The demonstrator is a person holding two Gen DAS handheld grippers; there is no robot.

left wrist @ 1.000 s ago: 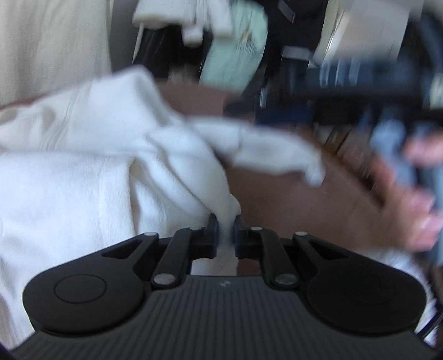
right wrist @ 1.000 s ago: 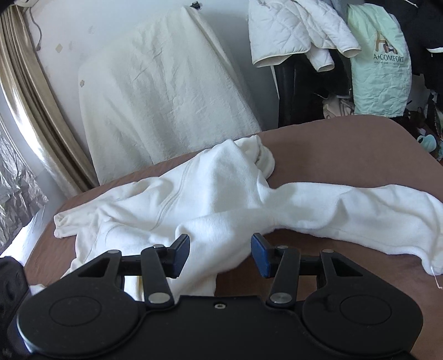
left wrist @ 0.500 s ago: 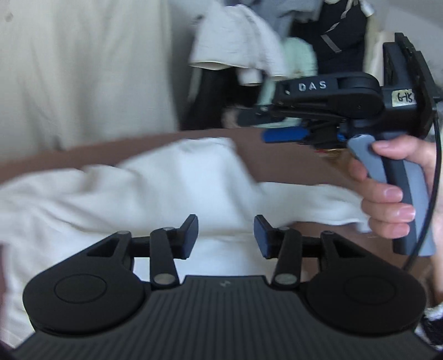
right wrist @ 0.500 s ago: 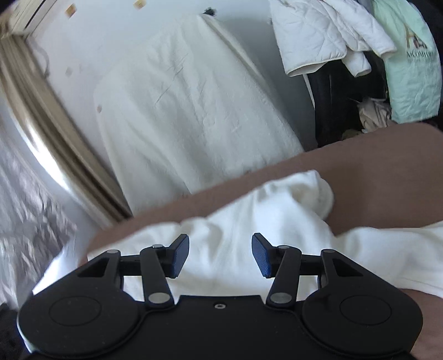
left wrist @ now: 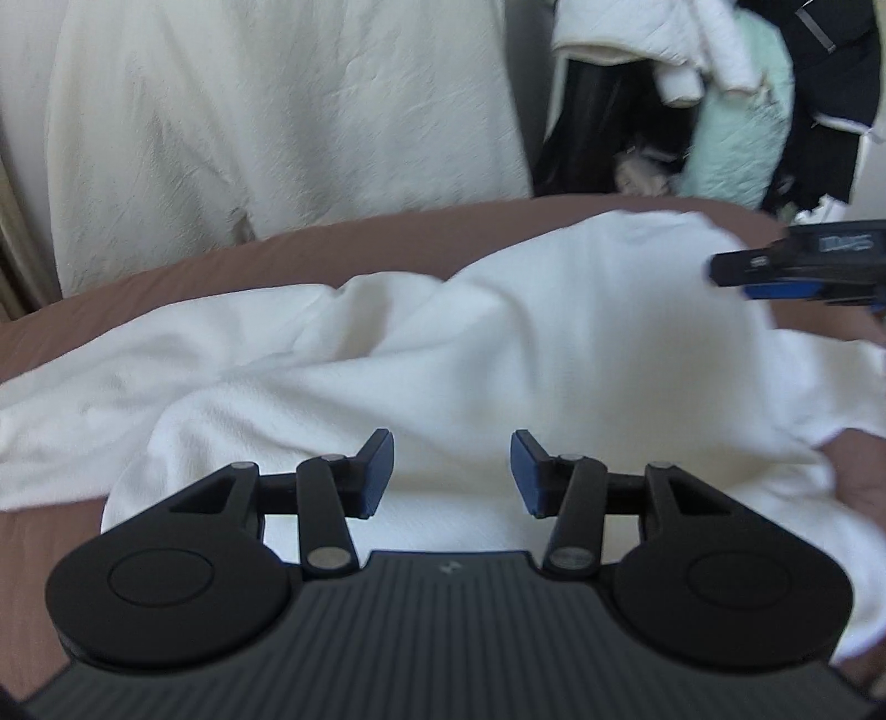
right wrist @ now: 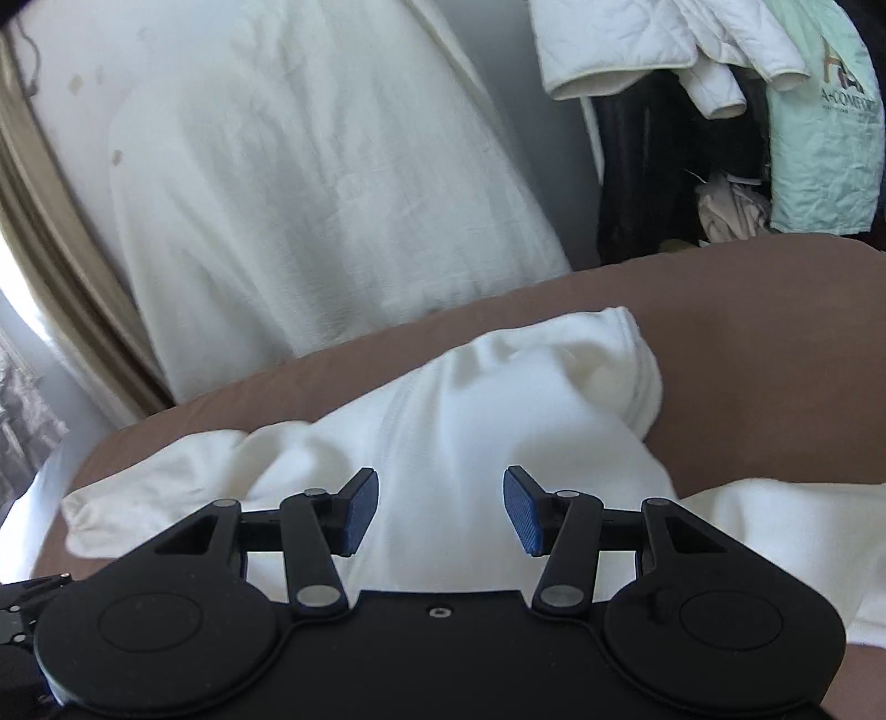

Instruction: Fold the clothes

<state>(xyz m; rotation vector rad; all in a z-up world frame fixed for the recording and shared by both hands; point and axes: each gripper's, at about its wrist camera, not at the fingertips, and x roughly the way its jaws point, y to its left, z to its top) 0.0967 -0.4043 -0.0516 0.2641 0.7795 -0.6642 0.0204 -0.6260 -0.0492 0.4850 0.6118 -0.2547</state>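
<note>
A white fleece garment (left wrist: 498, 343) lies crumpled on the brown surface (left wrist: 343, 249); it also shows in the right wrist view (right wrist: 470, 421), with a rolled hem or cuff at its far right end (right wrist: 637, 365). My left gripper (left wrist: 451, 471) is open and empty, just above the garment's near part. My right gripper (right wrist: 441, 512) is open and empty over the garment's middle. The right gripper's fingertips (left wrist: 775, 271) also show at the right edge of the left wrist view, above the cloth.
A large white cloth (right wrist: 332, 183) drapes over something behind the brown surface (right wrist: 775, 332). Clothes hang at the back right: a white quilted jacket (right wrist: 653, 50) and a mint-green bag (right wrist: 825, 138). A beige curtain (right wrist: 50, 232) hangs at the left.
My left gripper let go of the white garment and opened, then drew back toward the near side. My right gripper stayed open and shifted over the garment's middle.
</note>
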